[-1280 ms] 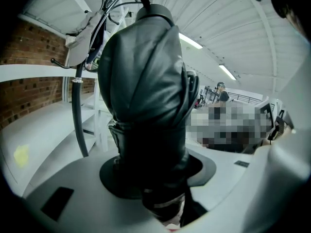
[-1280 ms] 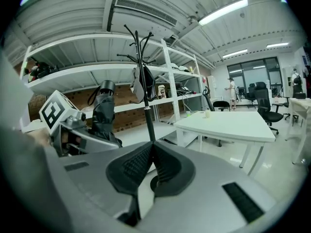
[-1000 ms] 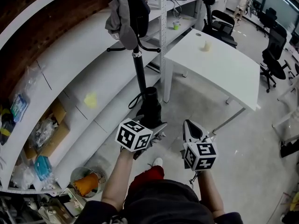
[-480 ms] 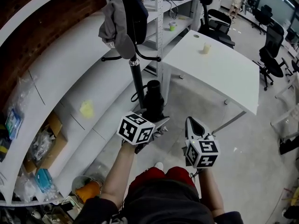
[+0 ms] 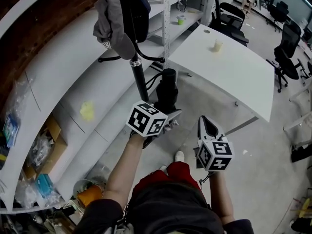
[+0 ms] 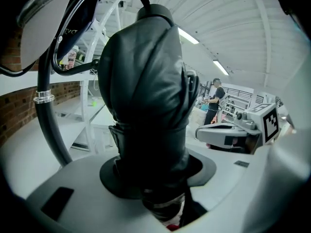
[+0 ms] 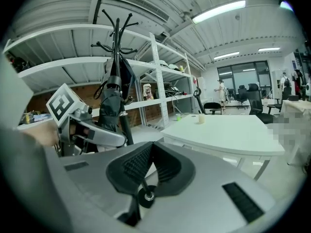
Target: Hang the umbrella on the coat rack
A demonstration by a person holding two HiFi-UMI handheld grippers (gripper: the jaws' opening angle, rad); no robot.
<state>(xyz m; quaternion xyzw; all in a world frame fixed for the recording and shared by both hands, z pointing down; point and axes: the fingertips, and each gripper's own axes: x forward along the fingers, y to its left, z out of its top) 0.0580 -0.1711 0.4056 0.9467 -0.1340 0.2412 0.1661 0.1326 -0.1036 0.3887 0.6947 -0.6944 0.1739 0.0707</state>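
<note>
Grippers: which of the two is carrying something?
The left gripper: it is clamped on a folded black umbrella. The right gripper has its jaws together on nothing.

Occlusions and cut-offs, umbrella carried close to the rack.

Head view: the coat rack runs off the top edge, so its upper hooks are lost, and its foot is hidden behind the left gripper and the person's arm. The garments hanging on it are cropped as well. Left gripper view: the umbrella fills the middle and covers the pad faces, and its lower end drops out of sight between the jaws. The cup on the white table is too small to tell its contents.
</note>
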